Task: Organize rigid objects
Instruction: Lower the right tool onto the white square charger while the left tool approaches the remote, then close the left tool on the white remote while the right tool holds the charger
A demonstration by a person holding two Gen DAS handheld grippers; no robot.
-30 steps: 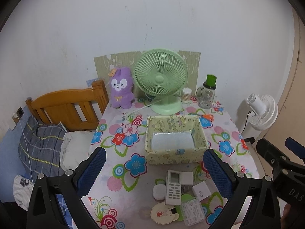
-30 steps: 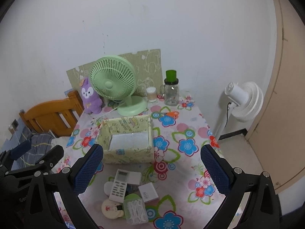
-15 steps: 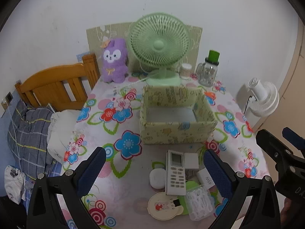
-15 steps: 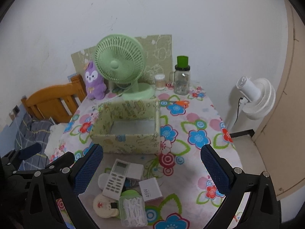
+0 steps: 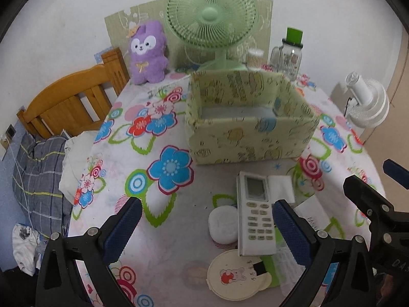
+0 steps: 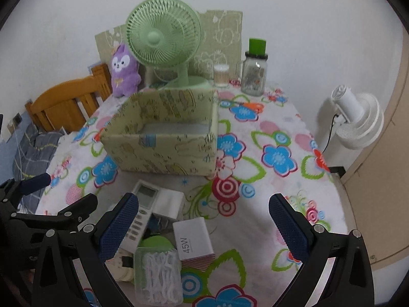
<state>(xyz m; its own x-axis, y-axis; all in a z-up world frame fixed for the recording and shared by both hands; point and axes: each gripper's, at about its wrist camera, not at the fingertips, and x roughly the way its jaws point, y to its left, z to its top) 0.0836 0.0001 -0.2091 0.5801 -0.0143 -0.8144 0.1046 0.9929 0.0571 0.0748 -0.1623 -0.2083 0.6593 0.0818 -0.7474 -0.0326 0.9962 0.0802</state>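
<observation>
Remote control [image 5: 256, 215] between wide-open left tongs [image 5: 204, 226].

A home bedroom is indicated by an orange wooden bed headboard [image 5: 69, 102], grey checked bedding [image 5: 38, 163], a purple plush rabbit [image 5: 148, 52] and a flower-patterned tablecloth [image 6: 276, 138]

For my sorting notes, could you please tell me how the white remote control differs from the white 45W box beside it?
The remote control is long and slim, with a screen and rows of buttons; the 45W box is shorter, blockier and plain apart from its printed label. The remote lies on top of other items in the pile, while the box appears to rest on the tablecloth. Both are white, rigid and still outside the patterned bin.
</observation>
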